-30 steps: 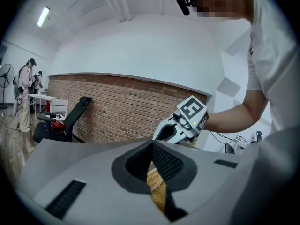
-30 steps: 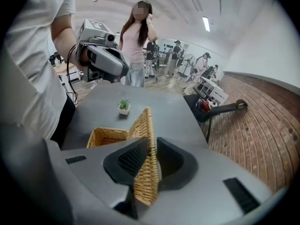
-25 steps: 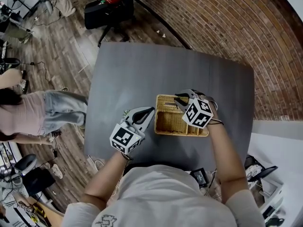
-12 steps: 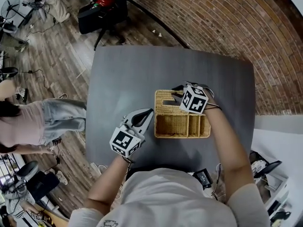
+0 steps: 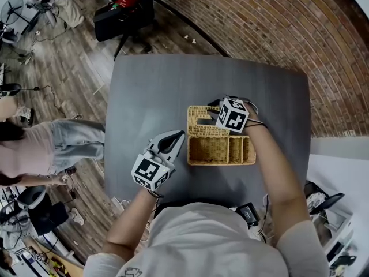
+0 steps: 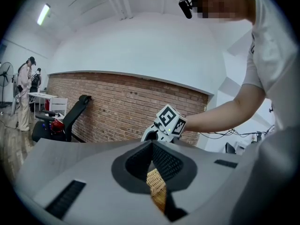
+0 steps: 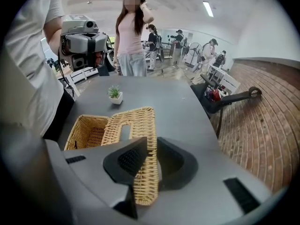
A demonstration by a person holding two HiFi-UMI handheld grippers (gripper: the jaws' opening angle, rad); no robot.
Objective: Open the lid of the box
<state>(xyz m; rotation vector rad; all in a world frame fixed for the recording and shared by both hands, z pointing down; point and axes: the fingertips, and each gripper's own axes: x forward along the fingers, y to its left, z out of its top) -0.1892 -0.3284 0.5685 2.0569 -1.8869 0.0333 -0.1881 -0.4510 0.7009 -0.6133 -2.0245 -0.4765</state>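
Round the far and right sides, a brick wall. To the left, wood floor cluttered with cables and stands, with a black office chair at the far end. Just off the table's left edge, a bystander in a pink top and jeans. More people far back in the room, seen in the right gripper view. In the middle, a grey table, mostly bare.

Right of its centre and toward the near edge, the wicker box: rectangular, pale woven straw, open at the top. Split by dividers into one wide compartment and narrower ones on the right. Of the same weave, the lid, with a long slot cut through it, raised clear of the opening and leaning back from the box's far rim.

On the lid's free edge, the right gripper, clamped with wicker pinched between both pads. At the box's left end, the left gripper, jaws closed to a point with a strip of the wicker wall caught low between them. Past that same end, a small potted plant in a white pot.

Open tabletop behind the lid and out to the left. Less on the right, with the table's edge nearer there.
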